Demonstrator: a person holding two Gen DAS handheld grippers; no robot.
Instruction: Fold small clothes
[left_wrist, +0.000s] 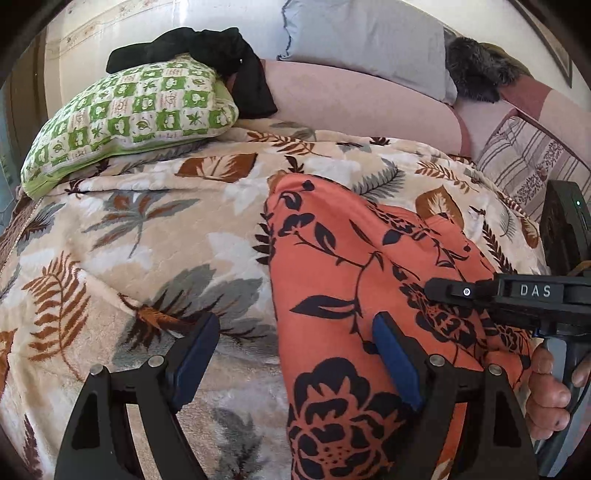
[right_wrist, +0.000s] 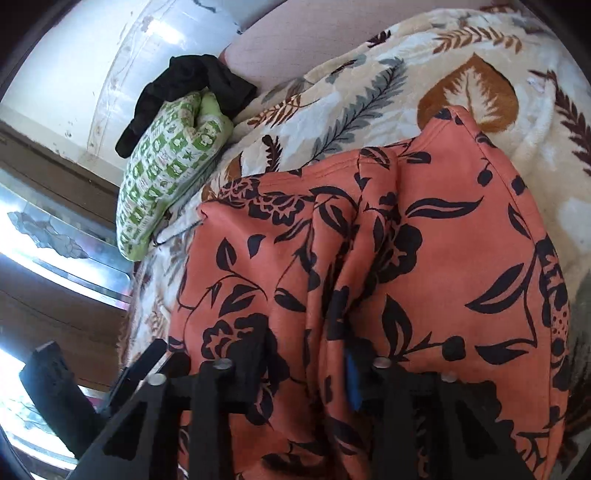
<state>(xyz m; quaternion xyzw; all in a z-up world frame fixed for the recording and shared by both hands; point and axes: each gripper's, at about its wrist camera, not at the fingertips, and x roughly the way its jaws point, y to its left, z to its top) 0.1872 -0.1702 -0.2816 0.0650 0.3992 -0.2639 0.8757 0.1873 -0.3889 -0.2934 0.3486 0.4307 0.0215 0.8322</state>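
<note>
An orange garment with black flowers (left_wrist: 343, 266) lies on a leaf-patterned blanket (left_wrist: 147, 236). My left gripper (left_wrist: 295, 354) stands open just above it, nothing pinched. Its right blue pad (left_wrist: 395, 362) is over the cloth, its left pad (left_wrist: 199, 350) over the blanket, and the garment's left edge runs between them. In the right wrist view the garment (right_wrist: 461, 229) fills the middle, with a raised fold bunched between the fingers of my right gripper (right_wrist: 306, 376), which is shut on it. That gripper (left_wrist: 439, 290) also enters the left wrist view from the right, held by a hand (left_wrist: 550, 391).
A green checked pillow (left_wrist: 129, 114) with a black garment (left_wrist: 207, 51) on it lies at the blanket's far left. Behind are a pink bolster (left_wrist: 351, 99), a grey pillow (left_wrist: 369, 40) and a dark furry item (left_wrist: 476, 74). A striped cloth (left_wrist: 517, 162) lies at the right.
</note>
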